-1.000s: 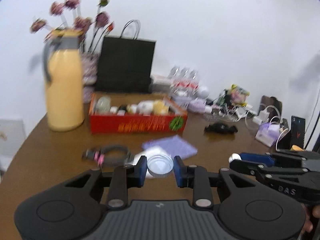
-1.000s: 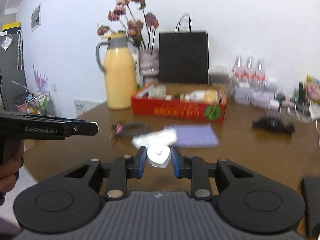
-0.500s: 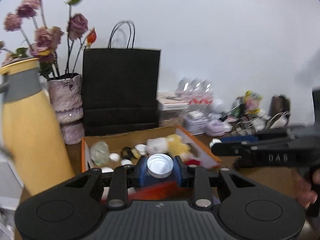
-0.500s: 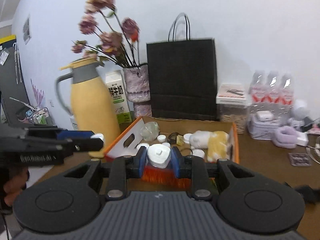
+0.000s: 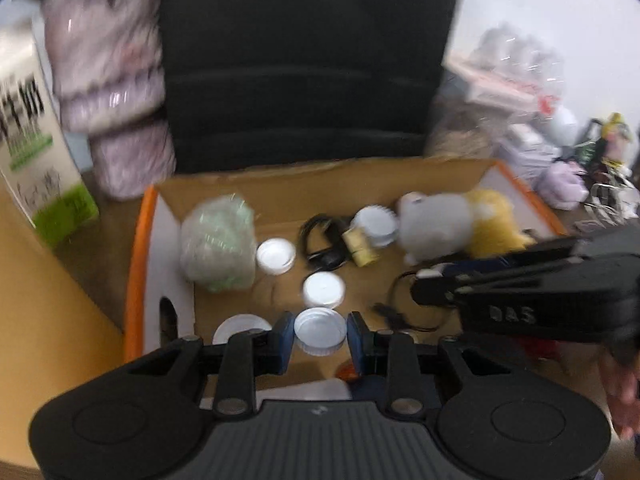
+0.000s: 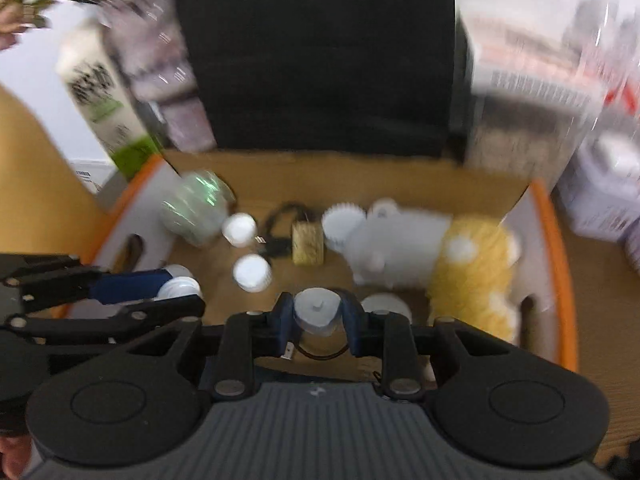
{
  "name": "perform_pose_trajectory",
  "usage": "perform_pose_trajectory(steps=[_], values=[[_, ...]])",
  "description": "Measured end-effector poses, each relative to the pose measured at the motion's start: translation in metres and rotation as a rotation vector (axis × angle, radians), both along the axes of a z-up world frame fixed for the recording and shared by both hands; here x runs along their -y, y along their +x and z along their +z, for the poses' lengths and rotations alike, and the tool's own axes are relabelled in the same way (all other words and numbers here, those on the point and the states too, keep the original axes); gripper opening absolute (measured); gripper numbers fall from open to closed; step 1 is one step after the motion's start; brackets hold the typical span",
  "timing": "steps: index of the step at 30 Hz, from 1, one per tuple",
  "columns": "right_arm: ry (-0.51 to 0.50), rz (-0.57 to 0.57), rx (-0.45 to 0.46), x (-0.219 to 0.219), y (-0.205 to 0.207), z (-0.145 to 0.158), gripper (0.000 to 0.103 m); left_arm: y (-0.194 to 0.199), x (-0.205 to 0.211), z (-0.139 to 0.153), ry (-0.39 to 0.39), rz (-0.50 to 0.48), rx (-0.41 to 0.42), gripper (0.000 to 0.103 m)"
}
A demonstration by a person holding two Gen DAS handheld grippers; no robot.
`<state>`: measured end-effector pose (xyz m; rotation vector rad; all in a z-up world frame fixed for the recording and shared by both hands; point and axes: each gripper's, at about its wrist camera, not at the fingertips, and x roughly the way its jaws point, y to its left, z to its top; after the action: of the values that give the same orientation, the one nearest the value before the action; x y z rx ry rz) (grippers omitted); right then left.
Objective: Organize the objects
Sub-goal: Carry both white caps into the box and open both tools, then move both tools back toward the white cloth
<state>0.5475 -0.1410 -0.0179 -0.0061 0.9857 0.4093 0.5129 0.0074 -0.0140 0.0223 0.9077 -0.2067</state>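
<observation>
Both grippers have moved in over the cardboard box (image 5: 448,168): left gripper (image 5: 320,336) pinches a white cap (image 5: 320,330), right gripper (image 6: 318,316) a white lid (image 6: 316,312) (blurred).

White wall (image 5: 540,4) at the far right, brown wooden bench (image 5: 52,280) on the near left, lighting seemingly even despite blur.

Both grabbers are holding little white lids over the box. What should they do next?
Probably open and drop them. The left gripper holds a white lid and the right gripper a white cap, both above the cardboard box, where similar lids already lie.
</observation>
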Motion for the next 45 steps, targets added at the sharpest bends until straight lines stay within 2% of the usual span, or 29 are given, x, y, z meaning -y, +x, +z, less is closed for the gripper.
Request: perform_pose_trajectory(steps=[3,6,7,13,16,18,20,21,23,26,28,30,34,37,41,43,45], values=[[-0.015,-0.002,-0.024,-0.004,0.005,-0.015,0.03,0.007,-0.005,-0.011,-0.008,0.015,0.016,0.03],[-0.039,-0.01,0.014,-0.004,0.005,-0.014,0.032,0.007,-0.008,-0.004,-0.034,0.023,0.015,0.042],[-0.03,-0.015,0.014,-0.002,0.005,-0.012,0.033,0.006,-0.007,0.0,-0.03,0.021,0.021,0.043],[0.017,-0.03,0.049,0.01,-0.008,0.018,0.033,-0.016,-0.004,0.033,-0.028,0.035,0.057,0.049],[0.024,-0.044,0.079,0.021,-0.03,0.039,0.034,-0.048,-0.003,0.055,-0.021,0.031,0.093,0.05],[0.024,-0.04,0.128,0.03,-0.058,0.055,0.037,-0.085,-0.003,0.072,-0.012,0.02,0.154,0.057],[0.014,-0.024,0.204,0.037,-0.096,0.068,0.048,-0.134,-0.006,0.088,-0.029,0.001,0.231,0.067],[0.004,-0.01,0.25,0.04,-0.12,0.073,0.05,-0.159,-0.007,0.094,-0.041,-0.008,0.262,0.071],[-0.012,0.016,0.338,0.048,-0.171,0.08,0.058,-0.21,-0.011,0.1,-0.064,-0.033,0.312,0.073],[-0.004,0.035,0.448,0.064,-0.257,0.079,0.063,-0.29,-0.015,0.1,-0.103,-0.069,0.365,0.073],[0.013,0.022,0.474,0.075,-0.31,0.072,0.064,-0.34,-0.016,0.096,-0.115,-0.095,0.403,0.074],[0.05,0.03,0.47,0.085,-0.353,0.066,0.065,-0.378,-0.015,0.089,-0.114,-0.078,0.425,0.08],[0.095,-0.011,0.438,0.098,-0.425,0.054,0.07,-0.439,-0.008,0.066,-0.044,-0.015,0.417,0.08],[0.094,0.002,0.402,0.101,-0.46,0.047,0.072,-0.463,-0.013,0.054,-0.121,-0.007,0.355,0.08],[0.075,0.049,0.405,0.098,-0.481,0.049,0.072,-0.46,-0.008,0.044,-0.096,-0.02,0.327,0.075],[0.073,0.058,0.411,0.097,-0.477,0.048,0.071,-0.446,-0.007,0.036,-0.146,-0.035,0.298,0.068],[0.067,0.069,0.405,0.091,-0.459,0.041,0.068,-0.421,-0.001,0.023,-0.189,-0.075,0.229,0.059]])
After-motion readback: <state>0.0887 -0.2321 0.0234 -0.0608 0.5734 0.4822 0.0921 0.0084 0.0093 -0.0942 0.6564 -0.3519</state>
